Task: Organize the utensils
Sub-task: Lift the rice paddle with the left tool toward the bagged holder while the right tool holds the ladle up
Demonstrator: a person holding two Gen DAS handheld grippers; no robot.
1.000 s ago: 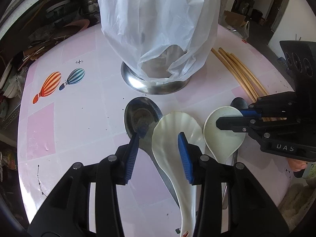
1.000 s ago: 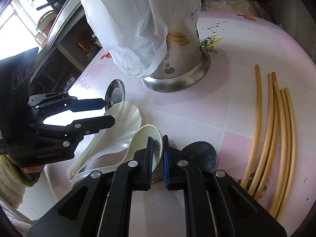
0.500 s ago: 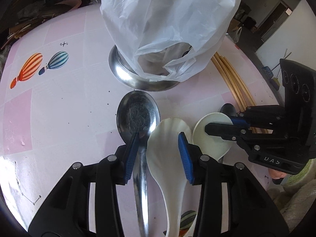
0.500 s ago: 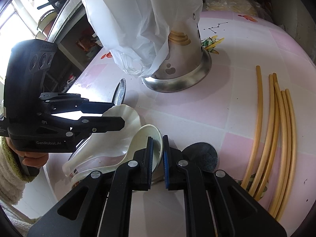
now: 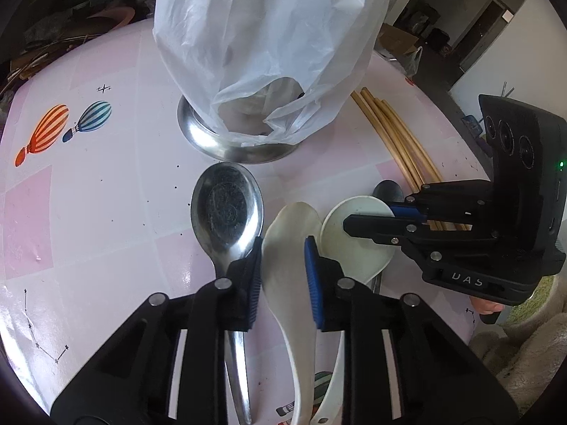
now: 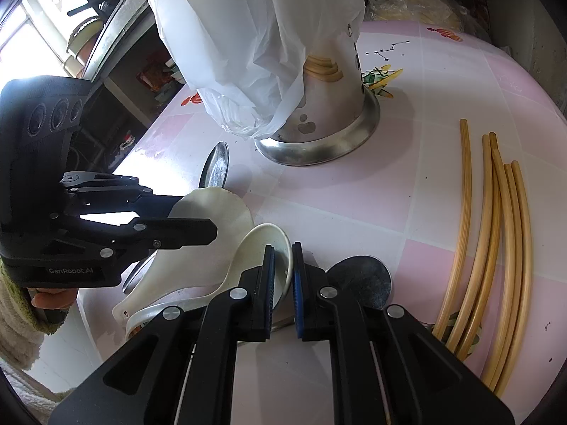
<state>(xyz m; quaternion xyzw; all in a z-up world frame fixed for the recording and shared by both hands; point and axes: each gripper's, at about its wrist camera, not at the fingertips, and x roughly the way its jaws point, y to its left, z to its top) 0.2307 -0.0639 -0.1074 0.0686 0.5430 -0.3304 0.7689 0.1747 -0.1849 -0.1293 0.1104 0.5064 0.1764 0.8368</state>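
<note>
Left gripper (image 5: 283, 265) jaws, wide a second ago, are closing around the shell-shaped spoon (image 5: 290, 241), tilted on edge. Right gripper (image 6: 282, 276) clamps the cream spoon (image 6: 264, 248) rim near the table (image 6: 443, 81) edge.

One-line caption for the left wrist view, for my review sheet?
Left gripper closing around a shell-shaped white spoon, steel spoon beside it; right gripper pinches a round white spoon.

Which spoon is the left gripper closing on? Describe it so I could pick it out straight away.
Start at the bag-covered steel holder in the middle of the pink table. In front of it lie three spoons side by side; the left gripper is closing on the middle one. It is the shell-shaped white spoon, between a metal spoon and a rounder white spoon.
</note>
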